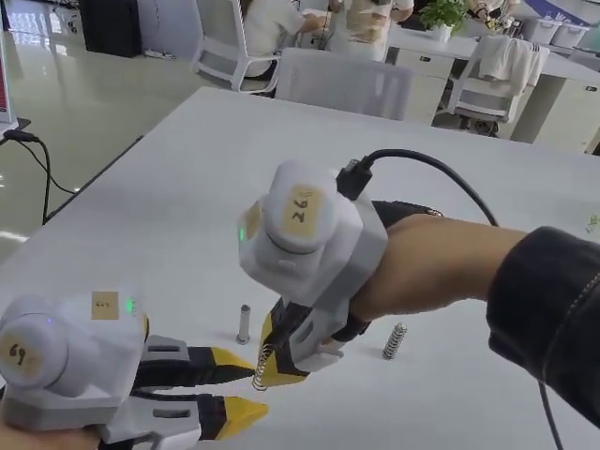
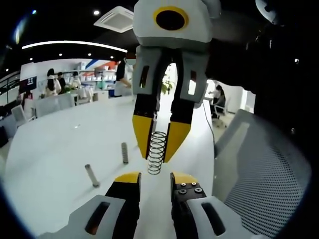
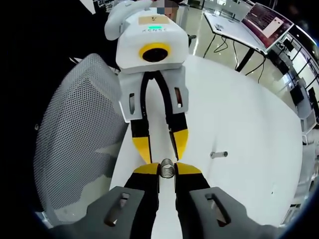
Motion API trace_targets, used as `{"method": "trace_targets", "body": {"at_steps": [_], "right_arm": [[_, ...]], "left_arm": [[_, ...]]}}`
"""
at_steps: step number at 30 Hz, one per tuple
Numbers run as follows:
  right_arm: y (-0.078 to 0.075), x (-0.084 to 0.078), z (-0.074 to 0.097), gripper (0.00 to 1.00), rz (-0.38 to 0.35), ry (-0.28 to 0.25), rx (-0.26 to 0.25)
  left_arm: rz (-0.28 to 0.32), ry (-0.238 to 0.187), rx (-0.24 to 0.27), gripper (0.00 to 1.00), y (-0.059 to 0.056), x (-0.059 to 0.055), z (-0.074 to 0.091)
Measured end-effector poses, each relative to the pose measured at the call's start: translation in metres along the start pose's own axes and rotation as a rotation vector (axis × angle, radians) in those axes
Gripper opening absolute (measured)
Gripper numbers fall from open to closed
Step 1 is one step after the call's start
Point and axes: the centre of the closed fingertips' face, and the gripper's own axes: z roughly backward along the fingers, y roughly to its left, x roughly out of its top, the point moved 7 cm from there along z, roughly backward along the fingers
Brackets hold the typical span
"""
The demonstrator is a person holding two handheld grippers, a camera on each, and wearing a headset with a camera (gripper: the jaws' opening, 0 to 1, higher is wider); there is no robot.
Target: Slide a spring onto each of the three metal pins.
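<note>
Right gripper view: my right gripper [image 3: 167, 173] pinches a spring [image 3: 168, 167] only at the tips, so it may squirt free. My left gripper [image 2: 157, 179] hangs part-open, empty.

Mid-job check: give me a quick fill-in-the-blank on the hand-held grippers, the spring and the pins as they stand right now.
1. The right hand-held gripper is shut on a coiled metal ____.
2. The left hand-held gripper has its jaws ____, with nothing between them.
3. In the left gripper view, ____ short upright metal pins stand on the white table.
Missing words: spring; open; two.
</note>
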Motion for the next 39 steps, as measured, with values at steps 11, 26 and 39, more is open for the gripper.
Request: {"method": "trace_targets", "body": {"at_steps": [11, 26, 39], "right_arm": [[-0.007, -0.011, 0.003, 0.08, -0.022, 0.023, -0.015], [-0.031, -0.031, 0.027, 0.08, -0.080, 0.039, -0.092], [-0.047, -0.037, 0.040, 0.08, -0.103, 0.034, -0.140]], "left_arm": [[0.023, -0.006, 0.049, 0.30, 0.006, -0.005, 0.005], [0.038, -0.012, 0.090, 0.44, 0.011, -0.008, 0.008], [0.054, -0.011, 0.101, 0.51, 0.011, -0.013, 0.007]]}}
